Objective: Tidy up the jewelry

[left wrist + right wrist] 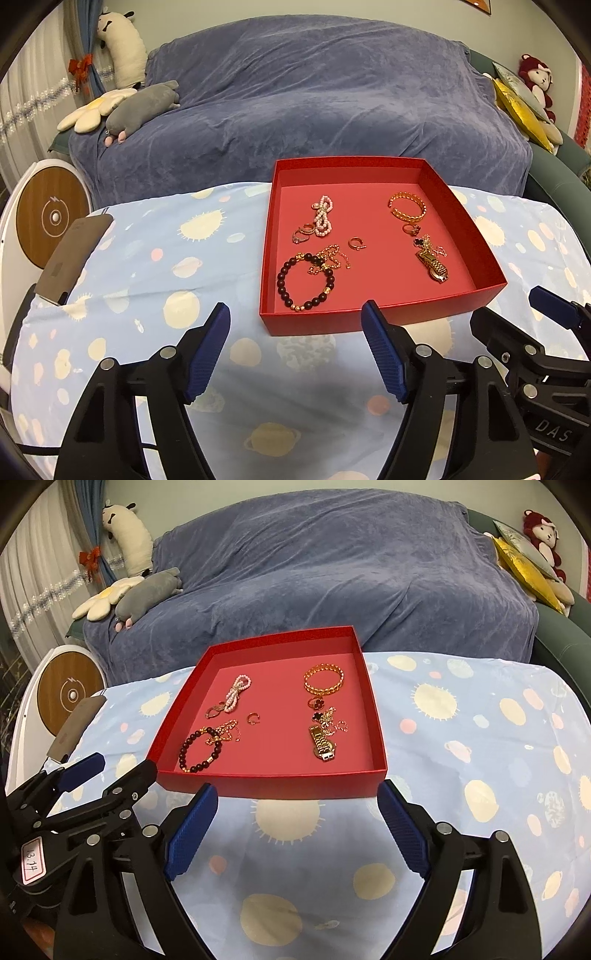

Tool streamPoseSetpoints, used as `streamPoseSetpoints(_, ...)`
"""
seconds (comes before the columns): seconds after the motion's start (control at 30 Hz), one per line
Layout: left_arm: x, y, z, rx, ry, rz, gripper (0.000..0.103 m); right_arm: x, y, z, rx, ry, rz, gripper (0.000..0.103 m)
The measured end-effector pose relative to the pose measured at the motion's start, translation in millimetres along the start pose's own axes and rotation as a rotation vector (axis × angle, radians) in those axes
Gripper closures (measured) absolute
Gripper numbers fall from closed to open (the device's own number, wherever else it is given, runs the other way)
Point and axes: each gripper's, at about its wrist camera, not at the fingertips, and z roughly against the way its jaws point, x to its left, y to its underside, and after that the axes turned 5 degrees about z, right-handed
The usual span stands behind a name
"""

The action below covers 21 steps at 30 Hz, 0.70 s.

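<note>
Red card makes up the shallow tray [376, 317] that sits on a pale blue cloth [166, 266] printed with cream suns and ringed planets. Readable writing is scarce: "DAS" in pale letters on the black body of the right gripper [546, 310] as the left wrist view shows it, and a pink-edged tag reading "13.14" on the left gripper [107, 771] in the right wrist view.

All the jewelry lies inside the tray: a dark beaded bracelet [306, 283] at the near left, touching a tangled gold chain [330, 258], a pearl strand [323, 218] with small rings [303, 233] beside it, a lone gold ring [357, 243] near the middle, a gold bangle [407, 206] at the far right, and a gold watch [435, 264] nearer.

Both grippers hover short of the tray's near wall, jaws spread wide and holding nothing.

Behind the table stands a sofa under a blue-grey throw [314, 568], with plush toys [147, 590] at its left end, a red monkey toy [543, 535] and gold cushions [524, 568] at its right
</note>
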Motion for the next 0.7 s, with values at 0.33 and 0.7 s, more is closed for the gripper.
streamPoseSetpoints(0.33,7,6,-8,0.030,0.008,-0.001,0.023,1,7,-8,0.023,0.032,0.027,0.012)
streamPoseSetpoints(0.7,7,13,-11,0.049,0.005,-0.006,0.021,2,8,-5,0.004,0.065,0.040,0.008)
